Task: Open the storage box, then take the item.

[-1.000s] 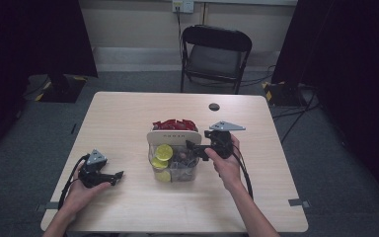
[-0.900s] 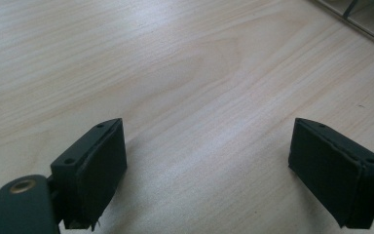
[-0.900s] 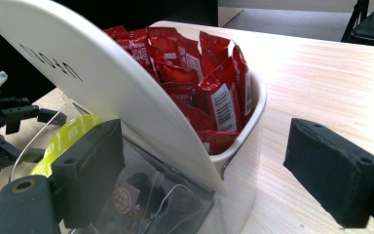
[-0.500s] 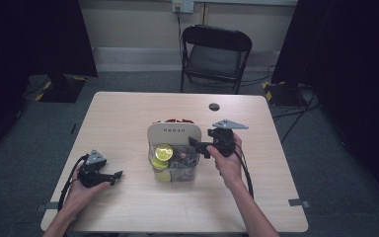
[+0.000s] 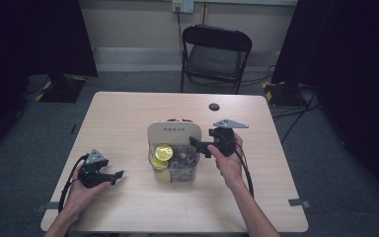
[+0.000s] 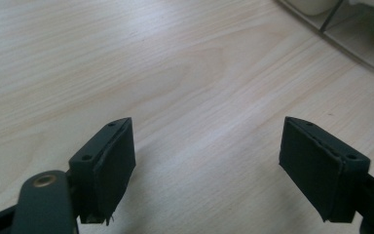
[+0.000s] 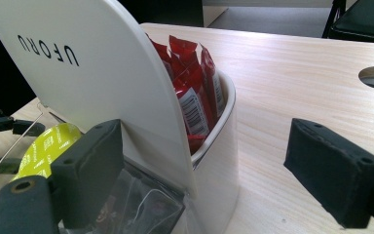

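Observation:
A white tub (image 7: 216,161) stands mid-table with its flat lid (image 5: 165,132), lettered UFORU (image 7: 78,73), tipped up in front of red packets (image 7: 195,92). In front of it a clear wire basket (image 5: 177,168) holds yellow pods (image 5: 164,151) and dark bits. My right gripper (image 5: 197,145) is at the tub's right side, open. Its jaws straddle the lid's edge (image 7: 204,146), one pad close to the lid, the other well clear. My left gripper (image 5: 118,174) rests on the table at the left, open. Its jaws (image 6: 207,161) have just been closing with nothing between them.
The wooden table (image 5: 128,113) has a round cable hole (image 5: 214,106) behind the tub. A black folding chair (image 5: 216,54) stands beyond the far edge. Dark curtains flank the room, and cables trail from both grippers towards the person.
The white lid has swung up and now hides most of the red packets seen from above a second ago. The left jaws stand narrower. Both hands have stayed in place.

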`<state>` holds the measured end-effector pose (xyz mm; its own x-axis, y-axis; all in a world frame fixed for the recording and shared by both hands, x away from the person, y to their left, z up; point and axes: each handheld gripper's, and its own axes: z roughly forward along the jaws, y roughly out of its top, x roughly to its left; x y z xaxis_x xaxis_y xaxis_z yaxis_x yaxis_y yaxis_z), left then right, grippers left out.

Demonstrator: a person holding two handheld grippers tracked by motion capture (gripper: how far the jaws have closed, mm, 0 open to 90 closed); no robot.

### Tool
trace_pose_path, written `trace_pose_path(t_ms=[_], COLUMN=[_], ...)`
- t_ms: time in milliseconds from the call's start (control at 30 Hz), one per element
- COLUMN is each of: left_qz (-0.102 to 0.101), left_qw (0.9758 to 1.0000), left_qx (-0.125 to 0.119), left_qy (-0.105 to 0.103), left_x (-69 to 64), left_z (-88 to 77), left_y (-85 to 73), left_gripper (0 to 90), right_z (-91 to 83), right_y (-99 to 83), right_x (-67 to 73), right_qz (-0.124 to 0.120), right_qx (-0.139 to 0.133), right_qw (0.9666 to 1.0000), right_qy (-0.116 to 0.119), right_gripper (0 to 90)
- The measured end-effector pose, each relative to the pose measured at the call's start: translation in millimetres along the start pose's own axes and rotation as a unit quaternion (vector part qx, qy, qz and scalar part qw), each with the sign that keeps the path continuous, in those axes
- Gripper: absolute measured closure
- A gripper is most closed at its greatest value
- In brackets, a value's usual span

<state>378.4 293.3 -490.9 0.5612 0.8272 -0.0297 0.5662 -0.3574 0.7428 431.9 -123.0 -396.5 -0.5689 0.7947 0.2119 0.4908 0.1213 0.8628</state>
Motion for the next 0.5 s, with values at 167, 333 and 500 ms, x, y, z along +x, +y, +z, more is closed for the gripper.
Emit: trace_pose_path(t_ms=[167,333,500], left_qz=[0.001,-0.003,-0.002], left_qw=[0.9998,0.9994,0.9987], left_qx=[-0.01,-0.017,-0.03], left_qy=[-0.015,-0.029,-0.042], left_x=[-5.2,-10.0,-15.7], left_z=[-2.2,-4.7,-9.2], left_y=[4.3,8.0,13.7], left_gripper=[21.2,22.1,23.4], right_z=[0.0,0.6,1.1], right_y=[0.3,0.8,1.1], right_x=[0.1,0.2,1.2], right_qz=[-0.001,0.001,0.0], right_qx=[0.0,0.001,0.001], right_qw=[1.0,1.0,1.0], right_qy=[0.0,0.004,0.003], right_gripper=[13.5,13.5,13.8])
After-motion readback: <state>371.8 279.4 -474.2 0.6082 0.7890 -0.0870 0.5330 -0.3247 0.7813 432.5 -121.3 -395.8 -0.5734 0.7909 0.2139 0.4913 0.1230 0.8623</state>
